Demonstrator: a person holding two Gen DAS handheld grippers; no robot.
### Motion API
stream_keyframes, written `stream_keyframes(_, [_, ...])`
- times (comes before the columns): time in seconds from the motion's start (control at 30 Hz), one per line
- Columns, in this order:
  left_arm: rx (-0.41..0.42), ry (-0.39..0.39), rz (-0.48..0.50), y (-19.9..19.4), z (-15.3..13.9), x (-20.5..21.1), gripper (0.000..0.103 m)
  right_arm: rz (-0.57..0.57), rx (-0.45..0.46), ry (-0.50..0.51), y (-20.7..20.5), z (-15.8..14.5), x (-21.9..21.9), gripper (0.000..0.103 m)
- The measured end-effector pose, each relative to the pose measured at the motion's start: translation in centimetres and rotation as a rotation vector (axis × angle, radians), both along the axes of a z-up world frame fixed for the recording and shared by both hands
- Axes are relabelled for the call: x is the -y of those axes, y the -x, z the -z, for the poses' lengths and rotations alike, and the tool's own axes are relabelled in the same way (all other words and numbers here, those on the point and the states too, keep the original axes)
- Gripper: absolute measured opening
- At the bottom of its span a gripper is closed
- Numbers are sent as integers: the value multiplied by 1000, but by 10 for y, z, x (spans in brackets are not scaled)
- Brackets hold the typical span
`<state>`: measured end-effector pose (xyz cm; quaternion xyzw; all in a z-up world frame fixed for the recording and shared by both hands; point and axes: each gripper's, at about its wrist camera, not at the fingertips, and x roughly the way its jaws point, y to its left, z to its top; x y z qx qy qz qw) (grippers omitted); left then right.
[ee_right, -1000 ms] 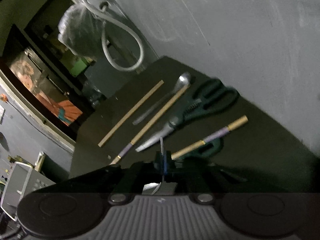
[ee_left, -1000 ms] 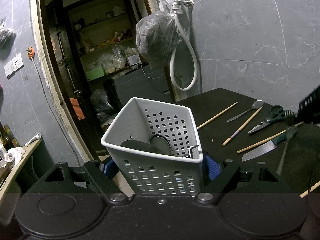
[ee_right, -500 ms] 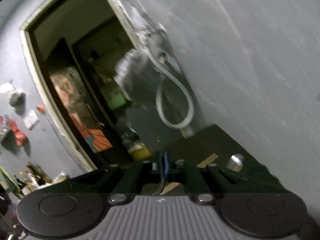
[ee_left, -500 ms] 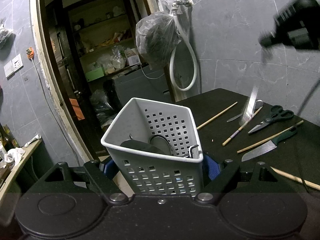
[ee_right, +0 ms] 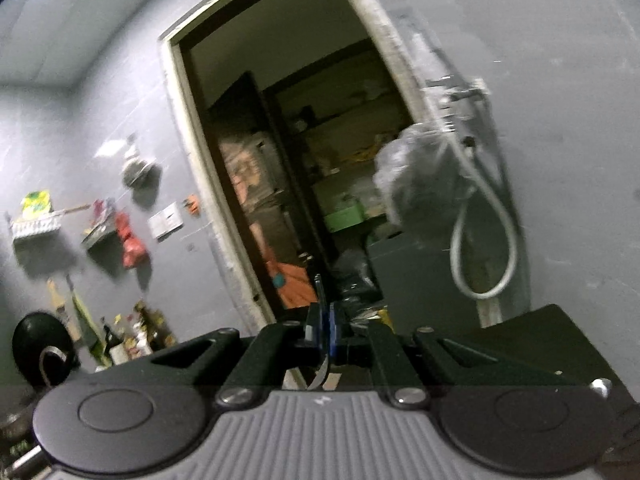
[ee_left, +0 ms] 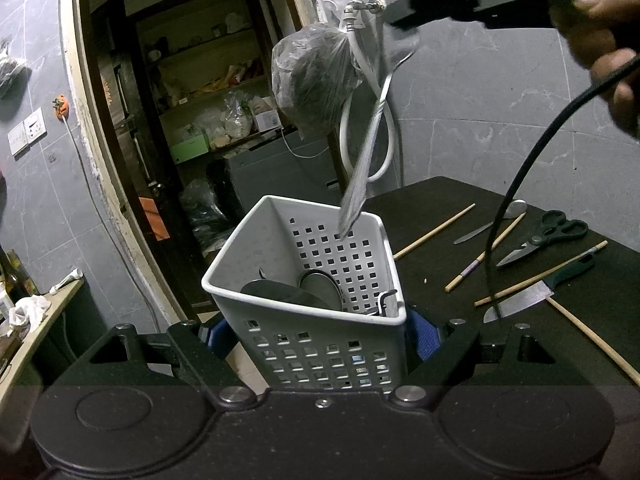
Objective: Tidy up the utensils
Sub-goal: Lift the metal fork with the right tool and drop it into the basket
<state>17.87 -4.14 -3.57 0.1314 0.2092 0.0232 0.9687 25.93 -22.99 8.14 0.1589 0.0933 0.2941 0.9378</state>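
Note:
My left gripper (ee_left: 320, 334) is shut on a white perforated basket (ee_left: 320, 344), its blue pads pressed on both side walls. Dark round utensil heads (ee_left: 288, 294) lie inside the basket. My right gripper (ee_left: 404, 12) is at the top of the left wrist view, held by a hand (ee_left: 600, 36). It is shut on a slim metal utensil (ee_left: 368, 140) that hangs down, its blurred lower end just over the basket's far rim. In the right wrist view the right gripper (ee_right: 326, 320) pinches the utensil's thin edge (ee_right: 320, 292) between blue pads.
On the black table (ee_left: 432, 200) to the right lie scissors (ee_left: 548, 234), a green-handled knife (ee_left: 532, 292), a spoon (ee_left: 514, 209) and several chopsticks (ee_left: 434, 232). A black cable (ee_left: 516, 184) hangs from the right hand. A hose (ee_left: 386, 132) and bag (ee_left: 312, 80) hang on the wall.
The right gripper rose from the table with the metal utensil and swung left until it hangs over the basket. The left gripper and basket stayed still.

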Motion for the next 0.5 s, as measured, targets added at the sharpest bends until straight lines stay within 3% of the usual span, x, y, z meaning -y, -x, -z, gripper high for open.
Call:
stream_keyframes(0.23, [1, -2, 1, 0, 0, -4, 86, -63, 134, 223, 32, 16, -47, 4])
stream_keyframes(0.5, [1, -3, 1, 0, 0, -3, 86, -114, 185, 356, 59, 29, -73, 5])
